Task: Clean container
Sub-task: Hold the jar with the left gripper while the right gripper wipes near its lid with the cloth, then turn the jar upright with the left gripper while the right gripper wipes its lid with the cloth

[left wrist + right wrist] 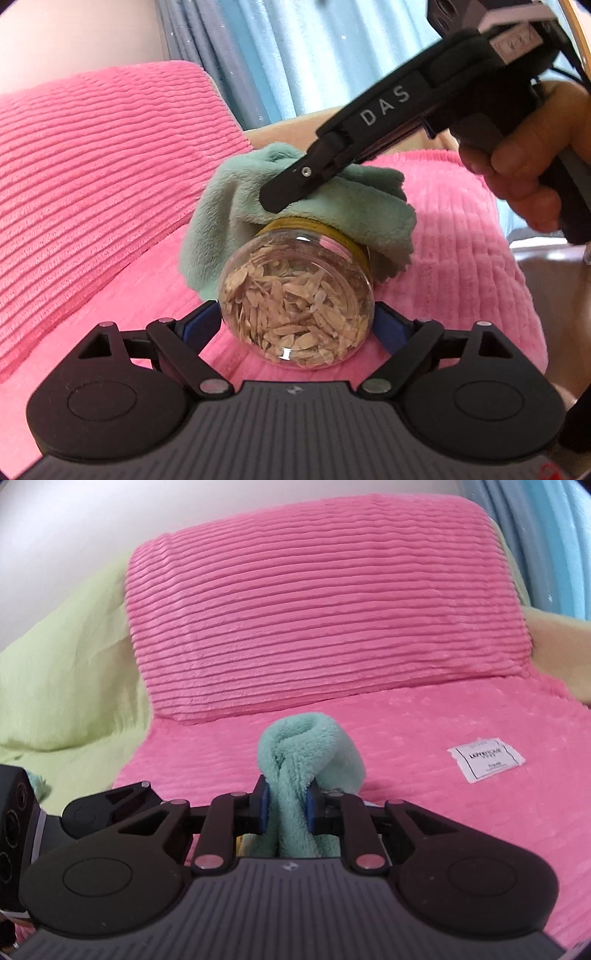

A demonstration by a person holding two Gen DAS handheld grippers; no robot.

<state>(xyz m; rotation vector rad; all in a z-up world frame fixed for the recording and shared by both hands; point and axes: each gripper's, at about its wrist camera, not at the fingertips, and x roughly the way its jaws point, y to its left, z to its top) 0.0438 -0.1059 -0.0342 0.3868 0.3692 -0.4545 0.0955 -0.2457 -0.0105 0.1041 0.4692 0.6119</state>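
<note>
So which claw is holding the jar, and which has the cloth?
The left claw grips the clear jar; the right claw pinches the green cloth, pressing it on the jar's gold lid.

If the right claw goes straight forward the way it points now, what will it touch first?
Probably the pink ribbed cushion, beyond the green cloth that the right claw grips; before it only the pink blanket lies below. Depth is unclear.

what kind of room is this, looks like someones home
Probably a bedroom or living room at home: a pink ribbed cushion on a matching plush pink cover, a light green blanket and blue curtains behind.
</note>
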